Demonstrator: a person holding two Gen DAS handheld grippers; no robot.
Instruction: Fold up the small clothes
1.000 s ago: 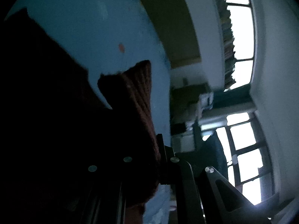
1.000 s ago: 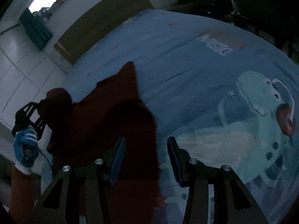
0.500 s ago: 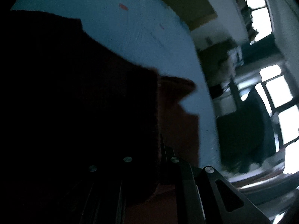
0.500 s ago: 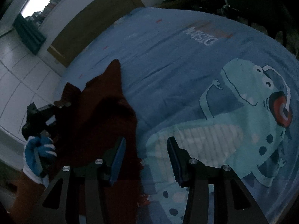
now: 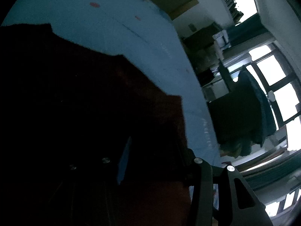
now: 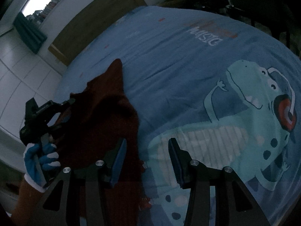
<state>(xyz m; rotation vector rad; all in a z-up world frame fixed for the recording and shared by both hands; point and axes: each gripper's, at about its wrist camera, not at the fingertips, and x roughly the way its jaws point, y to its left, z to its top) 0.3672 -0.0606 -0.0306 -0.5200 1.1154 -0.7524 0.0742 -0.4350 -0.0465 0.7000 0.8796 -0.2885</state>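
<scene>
A dark red knitted garment (image 6: 105, 116) lies bunched on the blue bed sheet with a green dinosaur print (image 6: 188, 71). The left gripper (image 6: 62, 111) has just been opening, with the red knit still between its jaws. The right gripper (image 6: 146, 162) is open and holds nothing. The knit looks soft, light and floppy, so it will sag. A corner or hem seems the best place to grab.

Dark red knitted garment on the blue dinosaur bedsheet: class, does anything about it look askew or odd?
Yes. The dark red knitted garment lies bunched, one corner poking up, not flat on the blue dinosaur bedsheet.
</scene>
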